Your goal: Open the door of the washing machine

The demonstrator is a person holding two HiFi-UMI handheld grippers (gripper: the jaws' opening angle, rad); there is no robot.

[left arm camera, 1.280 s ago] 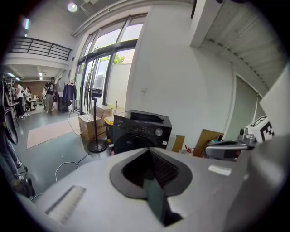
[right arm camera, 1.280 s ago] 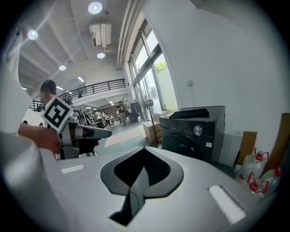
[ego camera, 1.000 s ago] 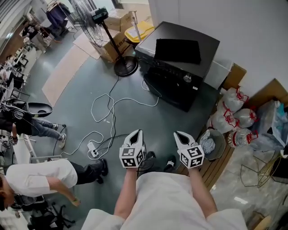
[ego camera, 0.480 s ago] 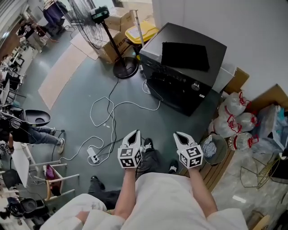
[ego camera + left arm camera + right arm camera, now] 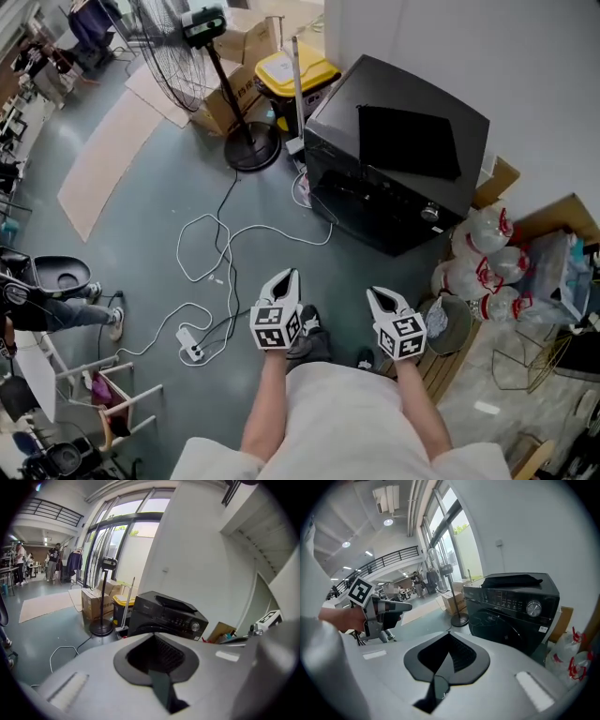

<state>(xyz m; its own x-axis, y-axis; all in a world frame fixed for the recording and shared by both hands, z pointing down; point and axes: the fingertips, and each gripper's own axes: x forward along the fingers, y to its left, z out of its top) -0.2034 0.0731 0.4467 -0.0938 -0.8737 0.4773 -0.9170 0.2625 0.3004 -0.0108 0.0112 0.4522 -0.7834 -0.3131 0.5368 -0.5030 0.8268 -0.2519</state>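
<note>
**Two grippers shut, door point(image 5: 499, 623) untouched**

Floor, left side: fan point(image 5: 178, 37) on its stand. A box point(image 5: 225, 98) and a yellow bin point(image 5: 295, 67) sit beyond its base. White cable point(image 5: 220, 248) loops over bare floor down to a power strip point(image 5: 191, 349).

Centre, left gripper point(image 5: 285, 276): held low in front of the person. Jaws pressed together, nothing between them. Its own view shows the tips meeting, with the washer point(image 5: 164, 616) beyond and well apart.

Next, right gripper point(image 5: 377, 294): same case, jaws closed flat on each other and empty. It points toward the washer front. No contact.

Upper right: the washer is black and front-loading. It stands on the floor against the wall, right of the fan, with a dark flat sheet point(image 5: 408, 141) on its top. The door is the round dark panel under the control strip and knob point(image 5: 533, 607). It looks closed, flush with the front. Handle not made out.

Far right: tied bags point(image 5: 478, 258) along the wall, with a grey tub point(image 5: 441, 305) beside them.

Progress, my reading: approach stage only, nothing done on the door. Left to do:
- close in on the front
- part one pair of jaws
- catch the door's edge or handle
- swing it out
</note>
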